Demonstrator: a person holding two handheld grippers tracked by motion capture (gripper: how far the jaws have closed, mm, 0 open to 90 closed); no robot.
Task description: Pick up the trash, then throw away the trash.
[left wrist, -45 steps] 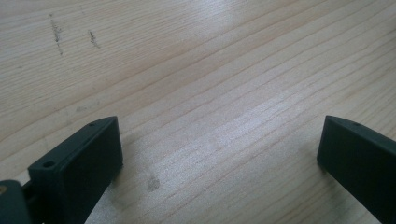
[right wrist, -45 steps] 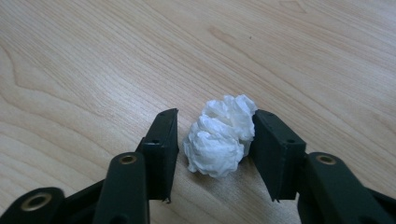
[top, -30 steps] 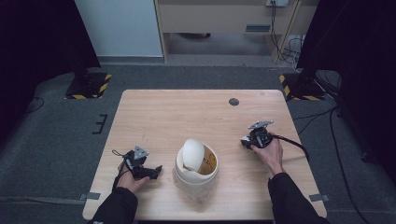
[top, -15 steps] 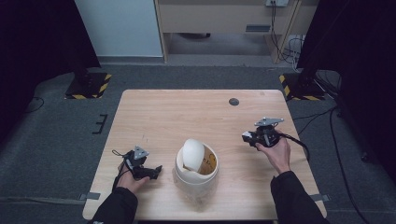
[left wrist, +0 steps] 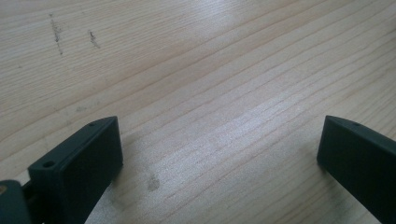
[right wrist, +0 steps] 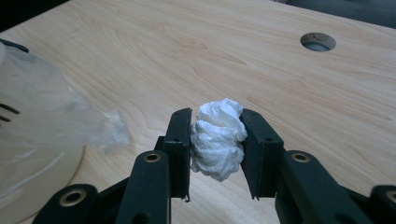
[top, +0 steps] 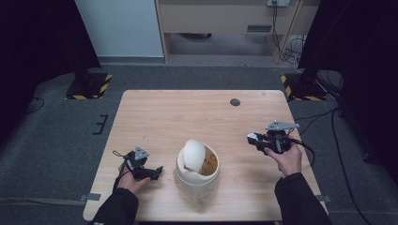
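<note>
Right gripper view looks along my jaws across a pale wooden table (right wrist: 140, 51) with fine grain and a round cable hole (right wrist: 317, 41) near its far edge. From the high view the table sits on grey carpet, with a white panel and a wooden cabinet behind it, black stands with yellow-striped feet at both sides and loose cables on the floor at the right. A white bin (top: 197, 169) with a tilted swing lid stands between my hands, and its clear liner (right wrist: 60, 121) bulges in at the left of my right gripper's view. My right gripper (right wrist: 215, 140) clamps a crumpled white tissue (right wrist: 217, 137) above the table. My left gripper (left wrist: 219, 149) rests wide apart on bare wood.
</note>
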